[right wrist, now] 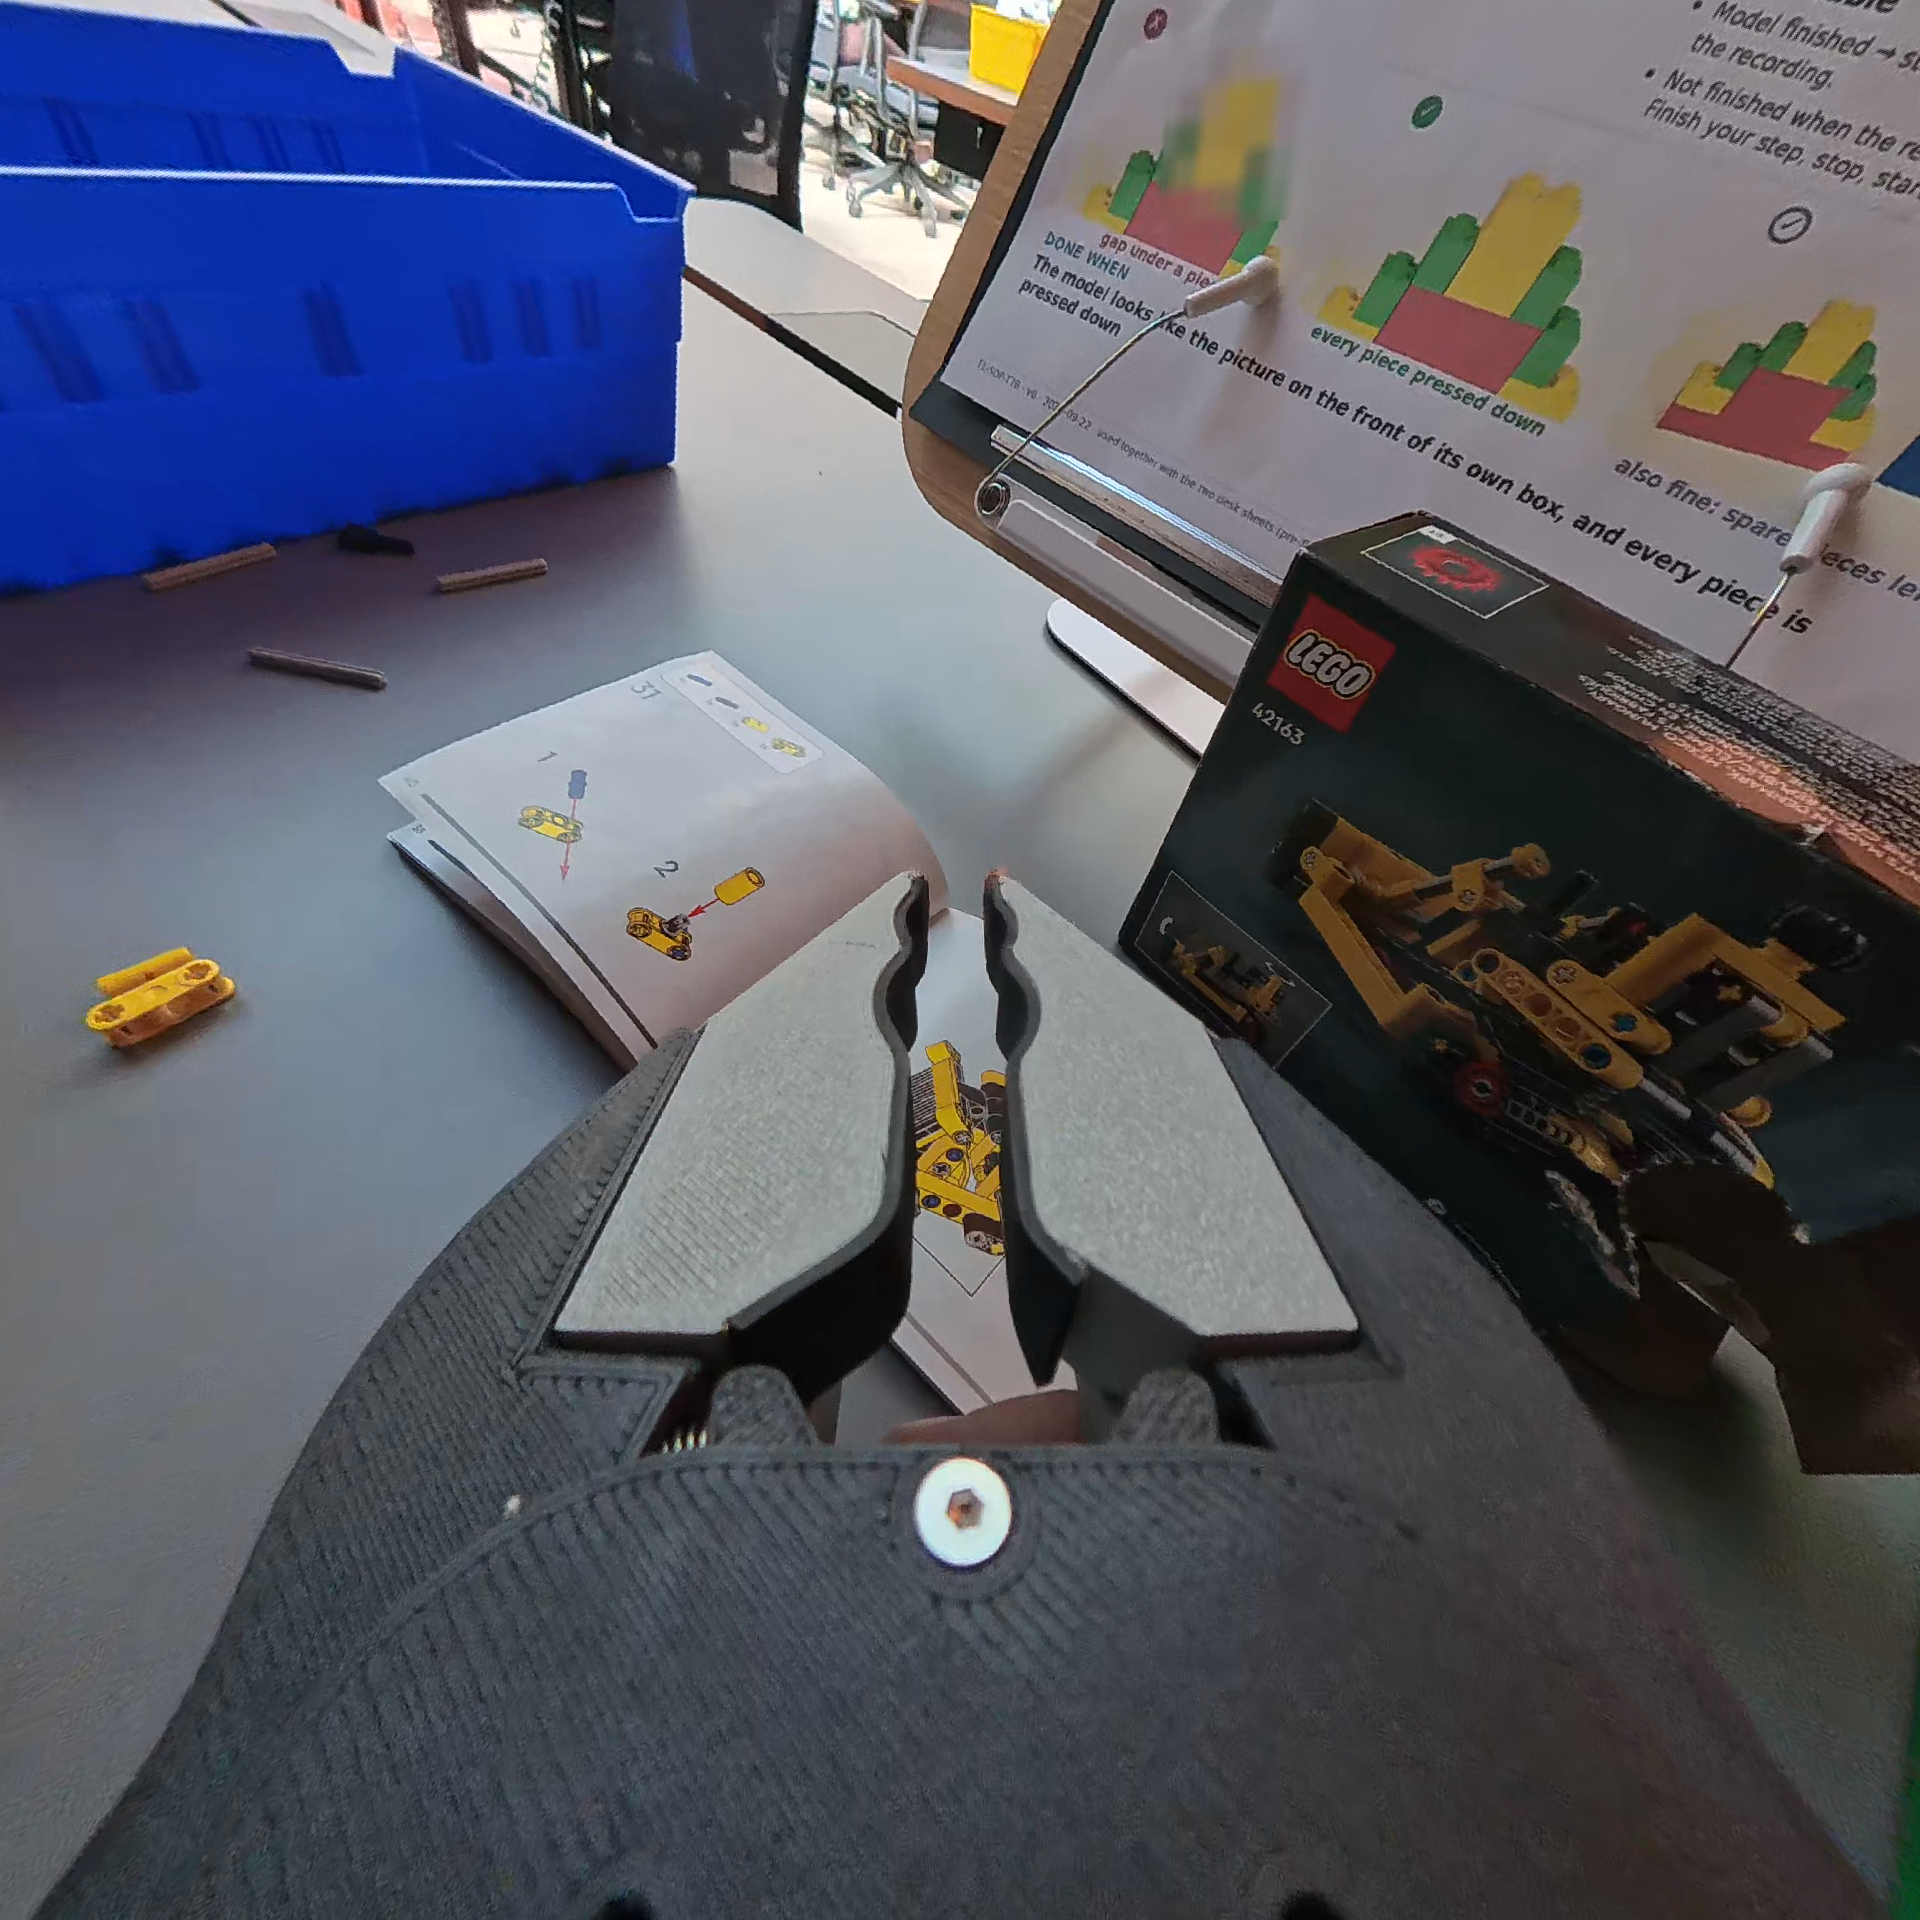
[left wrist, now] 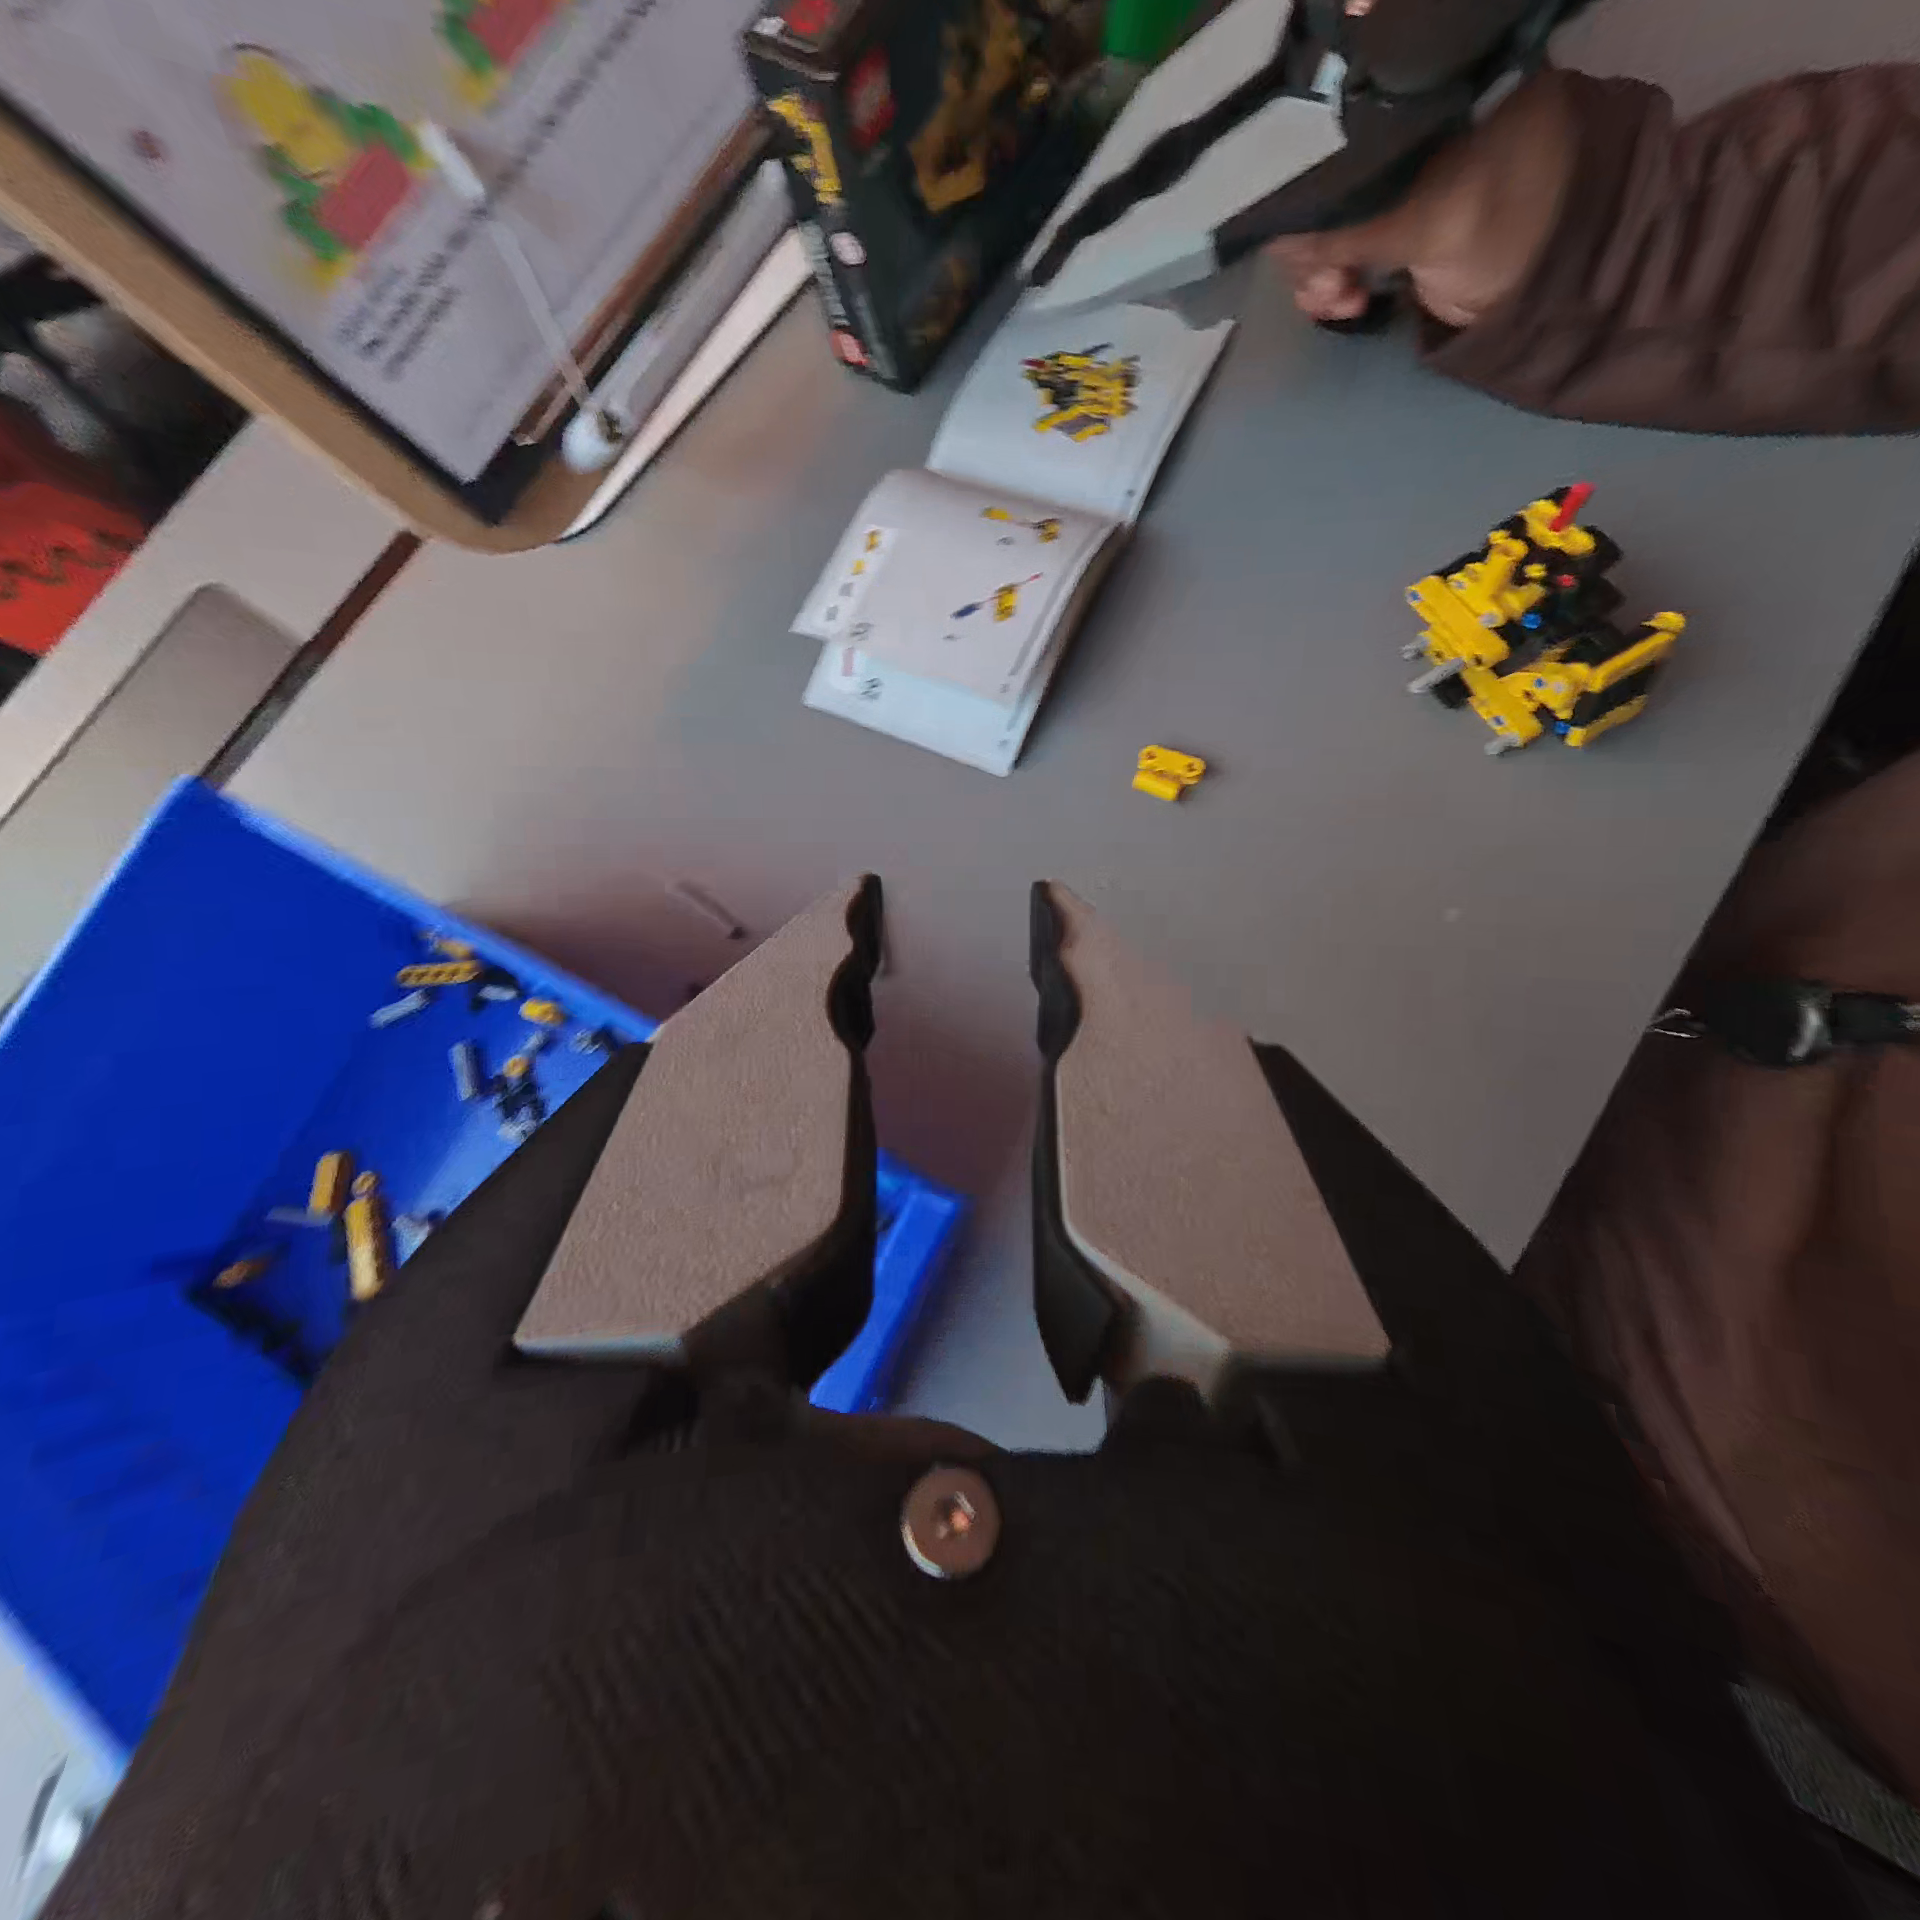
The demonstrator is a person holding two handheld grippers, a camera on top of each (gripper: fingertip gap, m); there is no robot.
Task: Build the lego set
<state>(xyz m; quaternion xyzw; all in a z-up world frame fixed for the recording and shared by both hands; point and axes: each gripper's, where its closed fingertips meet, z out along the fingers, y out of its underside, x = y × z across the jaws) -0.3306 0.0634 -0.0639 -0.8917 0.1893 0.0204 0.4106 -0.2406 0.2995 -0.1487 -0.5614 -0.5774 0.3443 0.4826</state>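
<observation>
The grey table (left wrist: pixel 1299 935) carries everything, and I place the rest by the open instruction booklet (right wrist: pixel 665 831) near its middle. Left of the booklet sits my blue bin (left wrist: pixel 156 1143), loose yellow and grey pieces scattered in its bottom. Behind the booklet leans a wooden stand holding a printed sheet (right wrist: pixel 1455 260), and the dark set box (right wrist: pixel 1507 987) stands just right of the booklet, in front of that stand. Right of the booklet and well apart from it is the half-built yellow bulldozer model (left wrist: pixel 1538 623). A small yellow connector piece (left wrist: pixel 1169 774) lies on the table between booklet and model, nearer the booklet. My left gripper (left wrist: pixel 956 914) hovers above the table beside the bin, jaws parted moderately, holding nothing. My right gripper (right wrist: pixel 954 894) hangs over the booklet's right page, jaws narrowly apart and empty.
</observation>
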